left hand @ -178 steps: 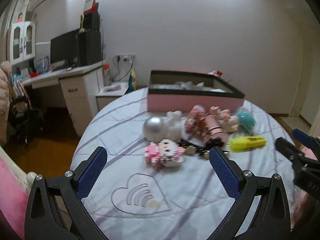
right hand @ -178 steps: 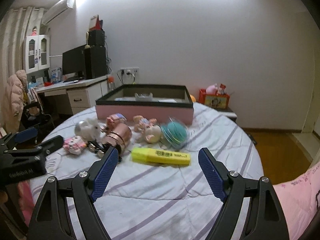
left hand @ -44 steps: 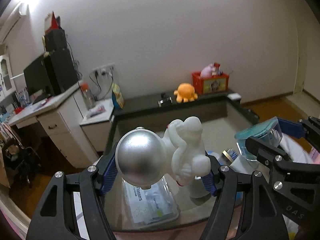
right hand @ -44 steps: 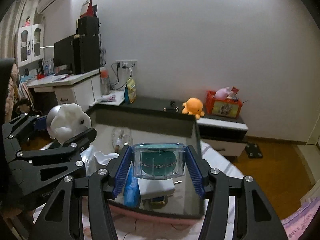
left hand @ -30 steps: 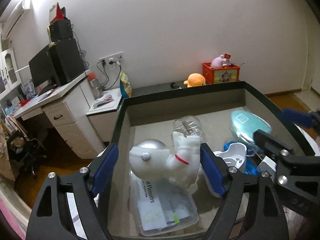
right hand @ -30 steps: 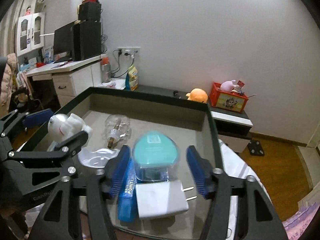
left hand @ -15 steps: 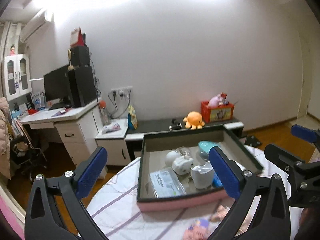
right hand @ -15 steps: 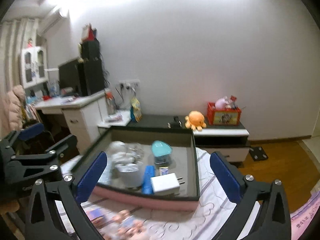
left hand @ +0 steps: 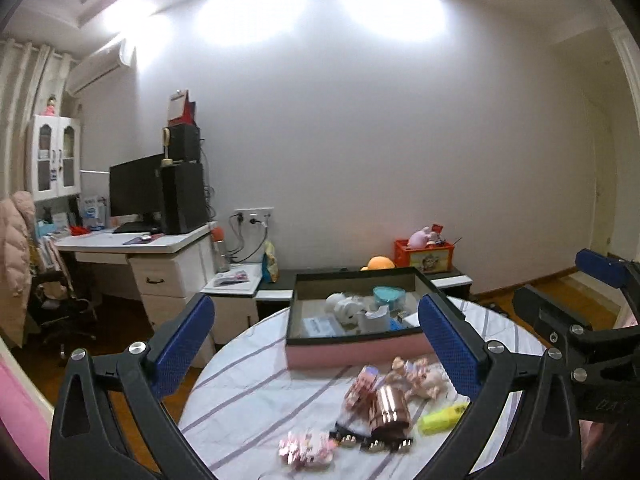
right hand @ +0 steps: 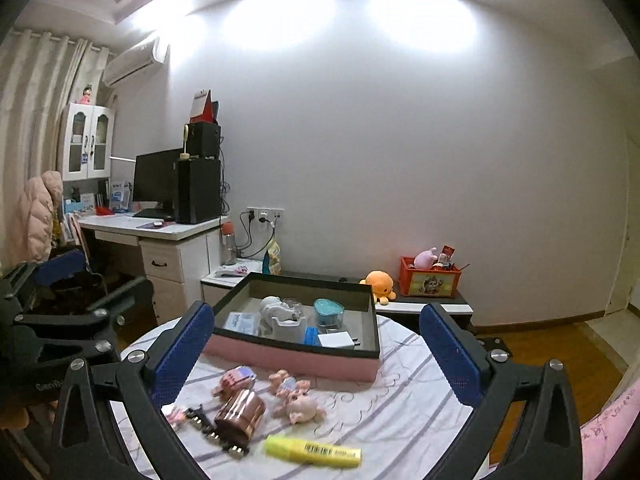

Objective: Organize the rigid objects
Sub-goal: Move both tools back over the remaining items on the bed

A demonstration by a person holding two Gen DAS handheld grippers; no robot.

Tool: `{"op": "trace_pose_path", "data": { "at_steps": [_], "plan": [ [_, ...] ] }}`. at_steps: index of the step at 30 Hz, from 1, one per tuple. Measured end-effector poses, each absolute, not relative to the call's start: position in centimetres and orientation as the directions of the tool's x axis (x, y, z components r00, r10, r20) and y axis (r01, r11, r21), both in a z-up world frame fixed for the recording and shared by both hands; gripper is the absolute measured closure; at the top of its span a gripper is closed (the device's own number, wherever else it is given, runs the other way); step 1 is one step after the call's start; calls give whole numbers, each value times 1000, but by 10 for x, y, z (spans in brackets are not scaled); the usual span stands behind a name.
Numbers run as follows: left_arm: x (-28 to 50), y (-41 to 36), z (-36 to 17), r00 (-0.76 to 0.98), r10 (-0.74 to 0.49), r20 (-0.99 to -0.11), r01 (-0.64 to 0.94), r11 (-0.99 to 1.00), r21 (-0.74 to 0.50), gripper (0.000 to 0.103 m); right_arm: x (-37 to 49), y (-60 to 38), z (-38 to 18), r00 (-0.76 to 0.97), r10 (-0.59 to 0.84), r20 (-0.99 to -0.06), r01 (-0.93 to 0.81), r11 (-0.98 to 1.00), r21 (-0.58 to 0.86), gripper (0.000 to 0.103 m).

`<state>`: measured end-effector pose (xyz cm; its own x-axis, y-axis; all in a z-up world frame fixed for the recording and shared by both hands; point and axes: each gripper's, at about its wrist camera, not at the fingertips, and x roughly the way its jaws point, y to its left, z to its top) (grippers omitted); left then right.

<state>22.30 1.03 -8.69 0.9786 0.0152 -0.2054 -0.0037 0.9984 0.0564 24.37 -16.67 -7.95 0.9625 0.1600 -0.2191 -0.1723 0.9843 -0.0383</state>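
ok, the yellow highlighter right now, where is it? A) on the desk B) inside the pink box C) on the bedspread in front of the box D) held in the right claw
C: the yellow highlighter lies on the striped bedspread in front of the pink box, and both the right claw and left claw are open and empty.

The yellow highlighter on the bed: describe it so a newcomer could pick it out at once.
Start at the pink storage box with the dark rim on the striped bedspread. In front of it lies a cluster of small toys; the flat yellow highlighter with a barcode label lies nearest the camera, right of the shiny copper cylinder. It is the only yellow piece there.
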Motion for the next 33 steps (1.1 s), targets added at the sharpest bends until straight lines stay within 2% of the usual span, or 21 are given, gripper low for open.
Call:
{"op": "trace_pose_path", "data": {
  "at_steps": [14,18,22,27,33],
  "plan": [
    [193,5,-113,973,-2,-231,18,998,66,0,204,-174,-101,963,127,-237,-140,989,-39,0],
    [195,4,-124,964,-9,-266,29,997,72,0,204,-175,-108,958,127,-258,-141,989,-38,0],
    [202,4,-144,942,-23,-336,54,995,81,0,208,-175,-122,942,144,-303,-160,987,-28,0],
    [220,10,-173,878,-95,-470,103,995,-10,0,219,-176,-147,911,155,-382,-171,985,-8,0],
    [234,15,-197,838,-100,-536,95,995,-37,0,239,-178,-177,865,153,-477,-168,986,13,0]
  ]
}}
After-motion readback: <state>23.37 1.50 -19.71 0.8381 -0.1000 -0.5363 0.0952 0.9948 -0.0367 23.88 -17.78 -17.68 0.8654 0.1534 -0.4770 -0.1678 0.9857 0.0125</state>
